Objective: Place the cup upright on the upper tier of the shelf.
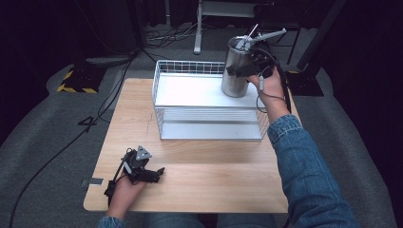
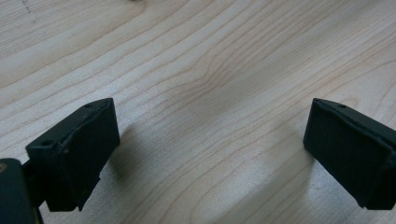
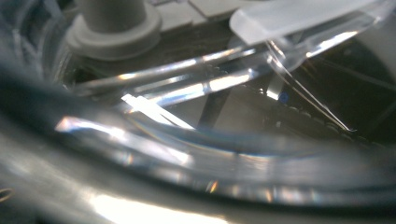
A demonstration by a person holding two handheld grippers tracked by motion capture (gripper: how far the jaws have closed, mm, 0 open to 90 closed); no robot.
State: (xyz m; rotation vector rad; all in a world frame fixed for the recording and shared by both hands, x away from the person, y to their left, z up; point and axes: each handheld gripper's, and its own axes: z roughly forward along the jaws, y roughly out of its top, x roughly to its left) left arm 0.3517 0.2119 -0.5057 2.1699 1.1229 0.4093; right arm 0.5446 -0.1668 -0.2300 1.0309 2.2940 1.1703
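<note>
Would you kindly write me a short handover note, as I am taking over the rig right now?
Left claw: open, holding nothing, low over the wooden table near its front left.
Right claw: at the side of the steel canister, near its rim; grip cannot be judged.
Canister: upright at the back right of the white wire basket, utensils sticking out of its top.
Done: canister reached.
Left: probably to lift or reposition it; check the grip first.

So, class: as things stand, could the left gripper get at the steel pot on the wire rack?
Probably not without a long move. The left gripper rests open on the table at the near left, while the steel pot stands on the wire rack at the far right, with the right gripper against it.
</note>
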